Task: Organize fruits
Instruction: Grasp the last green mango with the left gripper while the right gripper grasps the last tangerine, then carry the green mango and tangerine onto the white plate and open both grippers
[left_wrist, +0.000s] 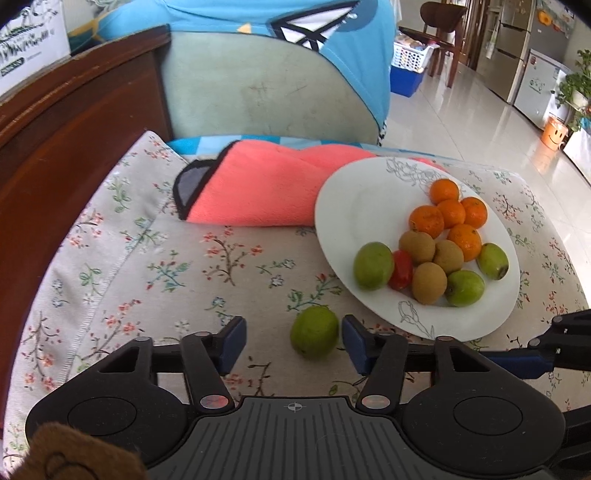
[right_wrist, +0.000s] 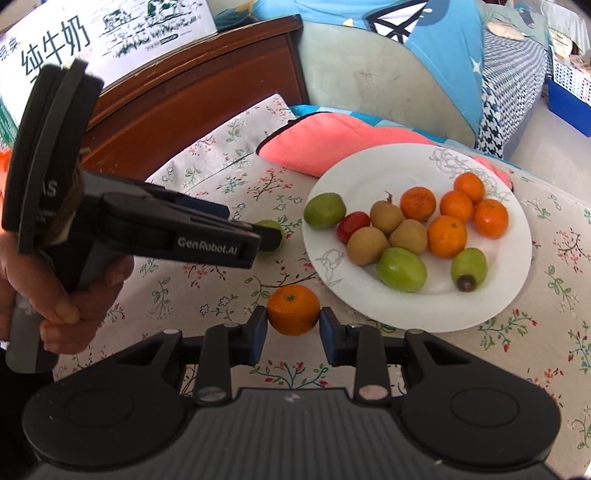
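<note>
Jaws of the right gripper (right_wrist: 293, 326) are clamping an orange (right_wrist: 293, 309); left gripper's (left_wrist: 293, 341) are straddling a green fruit (left_wrist: 314, 336), possibly nudging it away.

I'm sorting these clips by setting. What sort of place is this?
Most likely a home living and dining area: a fridge and wooden chair on a tiled floor, a plate of fruit on a flowered cloth.
</note>
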